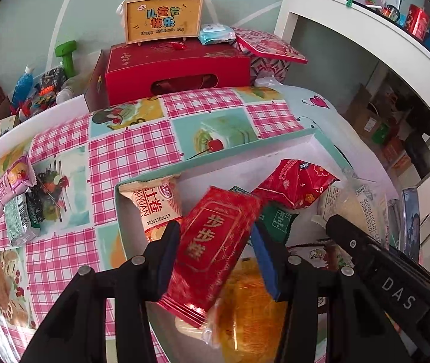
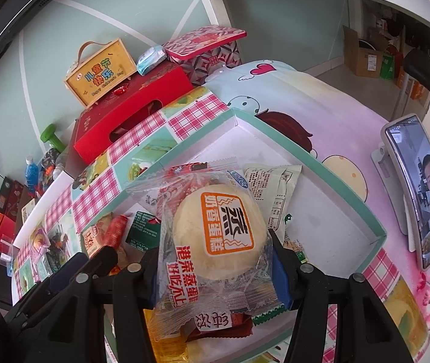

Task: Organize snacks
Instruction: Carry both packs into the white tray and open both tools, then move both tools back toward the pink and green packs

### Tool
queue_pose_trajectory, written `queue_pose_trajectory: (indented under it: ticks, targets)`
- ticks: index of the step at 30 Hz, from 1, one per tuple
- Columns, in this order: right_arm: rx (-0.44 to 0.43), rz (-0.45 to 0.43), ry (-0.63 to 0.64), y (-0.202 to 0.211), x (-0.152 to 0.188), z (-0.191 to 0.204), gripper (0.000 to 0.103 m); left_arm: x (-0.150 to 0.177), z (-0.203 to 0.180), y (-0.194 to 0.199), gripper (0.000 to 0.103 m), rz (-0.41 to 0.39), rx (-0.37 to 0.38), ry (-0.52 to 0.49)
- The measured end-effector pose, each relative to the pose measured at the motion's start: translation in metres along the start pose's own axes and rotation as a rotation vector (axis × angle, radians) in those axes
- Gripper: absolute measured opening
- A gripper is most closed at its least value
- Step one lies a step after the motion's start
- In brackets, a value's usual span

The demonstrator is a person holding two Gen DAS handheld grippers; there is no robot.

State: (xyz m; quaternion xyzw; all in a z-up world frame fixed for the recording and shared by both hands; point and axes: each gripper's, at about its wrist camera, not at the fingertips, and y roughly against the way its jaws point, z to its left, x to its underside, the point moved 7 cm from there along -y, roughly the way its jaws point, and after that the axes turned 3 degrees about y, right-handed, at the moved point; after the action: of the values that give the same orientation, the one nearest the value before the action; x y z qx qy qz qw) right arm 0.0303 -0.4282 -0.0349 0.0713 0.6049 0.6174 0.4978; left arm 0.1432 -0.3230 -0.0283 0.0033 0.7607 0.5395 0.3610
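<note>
The left gripper [image 1: 213, 242] is clenched on one red packet [image 1: 212, 248] with gold writing, its blue pads pressing the packet's two long edges, jaws about a packet's width apart. The packet is tilted and held over the box [image 1: 245, 148], a shallow white tray with a teal rim. The right gripper [image 2: 215, 260] grasps one clear-wrapped steamed cake [image 2: 218, 233], a round pale bun under an orange label, also over the box [image 2: 315, 157]; its jaws are spread wide around the wrapper.

In the box, from the left wrist view, lie one cream roll packet [image 1: 154, 205] leaning on the near-left wall, one red flowered packet [image 1: 296, 187], one green packet [image 1: 275, 217] mostly covered, one orange cake [image 1: 251, 308] under the held packet, and one clear-wrapped pale piece at the right, which may be the cake in the other gripper. The right gripper's black body [image 1: 375, 260] reaches in from the right.

Outside the box, on the pink checked tablecloth [image 1: 124, 157], two packets remain at the far left: one pink packet [image 1: 15, 181] lying over one pale green packet [image 1: 21, 217]. Behind the table stand one red carton [image 1: 178, 69] with one yellow handled case [image 1: 163, 21] on top. One phone [image 2: 418, 193] stands upright on a stand right of the box.
</note>
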Motion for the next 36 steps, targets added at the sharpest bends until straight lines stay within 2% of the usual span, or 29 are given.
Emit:
queue_pose_trajectory:
  ticks: [5,8,11,22,23,24,25,29,32,36]
  targets:
    - [-0.001,0.013,-0.005,-0.002,0.001,-0.002,0.061,0.001,0.003,0.001,0.051,0.008,-0.021,0.014]
    - [0.002,0.015,-0.008,-0.002,0.001,-0.003,0.062,0.001,0.012,0.002,0.055,0.014,-0.053,0.033]
    - [-0.008,0.018,-0.005,-0.002,0.000,-0.003,0.066,0.002,0.023,0.005,0.062,0.018,-0.086,0.061]
    - [0.004,0.020,0.050,0.003,-0.001,0.006,0.072,0.006,0.058,0.013,0.069,0.027,-0.151,0.169]
    - [0.007,0.021,0.057,0.003,-0.001,0.007,0.072,0.007,0.061,0.013,0.074,0.029,-0.165,0.180]
    - [0.008,0.021,0.061,0.003,-0.001,0.008,0.073,0.008,0.065,0.013,0.085,0.032,-0.184,0.190]
    - [0.007,0.021,0.067,0.003,-0.001,0.009,0.074,0.008,0.068,0.013,0.089,0.031,-0.202,0.198]
    - [-0.010,0.005,0.084,0.003,-0.002,0.014,0.091,0.012,0.080,0.012,0.091,0.031,-0.264,0.221]
    - [-0.012,-0.009,0.083,0.004,-0.003,0.015,0.102,0.015,0.087,0.010,0.094,0.040,-0.281,0.242]
    - [-0.005,-0.016,0.081,0.003,-0.004,0.013,0.103,0.017,0.092,0.007,0.100,0.046,-0.293,0.262]
